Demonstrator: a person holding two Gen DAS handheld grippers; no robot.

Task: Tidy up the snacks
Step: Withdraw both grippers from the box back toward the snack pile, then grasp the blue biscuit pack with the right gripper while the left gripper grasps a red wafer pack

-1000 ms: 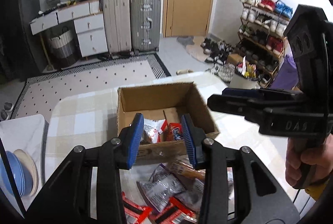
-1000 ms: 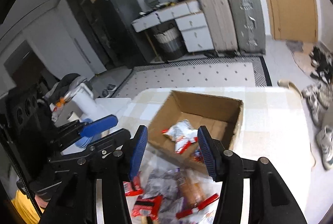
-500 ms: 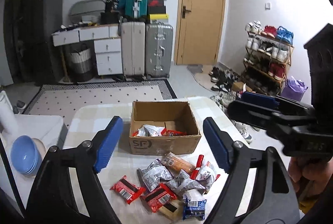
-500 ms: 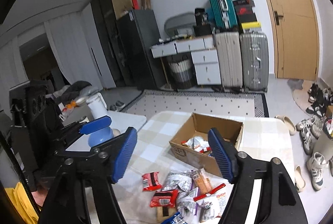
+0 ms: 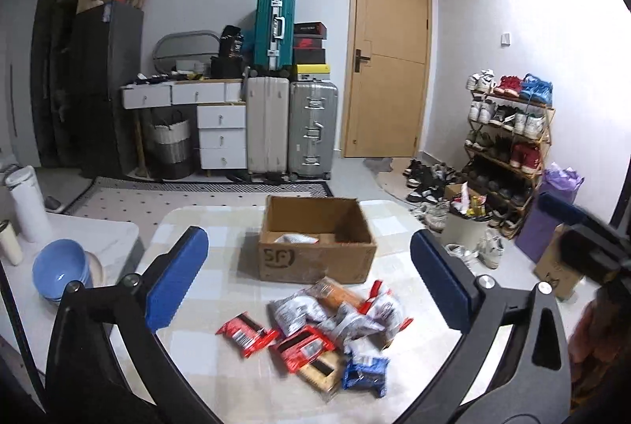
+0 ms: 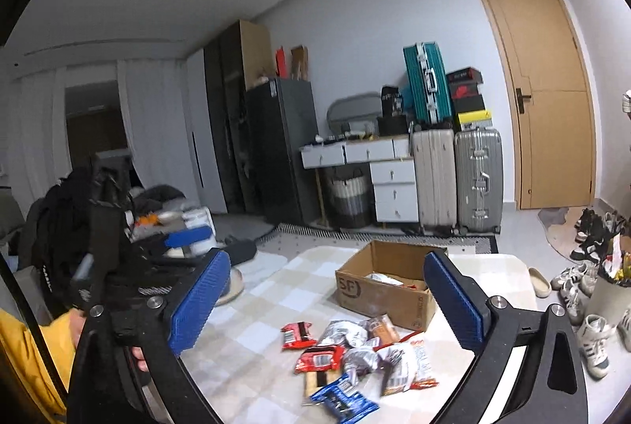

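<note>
Looking down your left tongs (image 5: 309,282), both blue pads are spread as wide as they go, having just been opening, and nothing sits between them. The snack pile (image 5: 327,333) lies on the checked surface (image 5: 205,226) low in the gap between the pads, with clear air between, so you're not touching any of it. A red packet (image 5: 245,334) sits at the left edge of the heap, a blue packet (image 5: 364,372) at the near side, and silvery bags and an orange one are bunched in the middle. Just behind the pile stands the cardboard box (image 5: 315,258), flaps open, with at least 1 silvery packet visible inside.

Same story for your right tongs (image 6: 327,301): pads gaping wide, having just been opening, empty. From that view the snacks (image 6: 355,353) again lie between and below the pads, and the box (image 6: 384,296) sits just past them, a bit right of centre, with a few packets inside. Your left hand (image 6: 84,329) in a yellow sleeve (image 6: 31,365) shows at the left edge gripping the other tool. A stack of blue bowls (image 5: 59,272) sits on a white side table (image 5: 98,238) off to the left.
</note>
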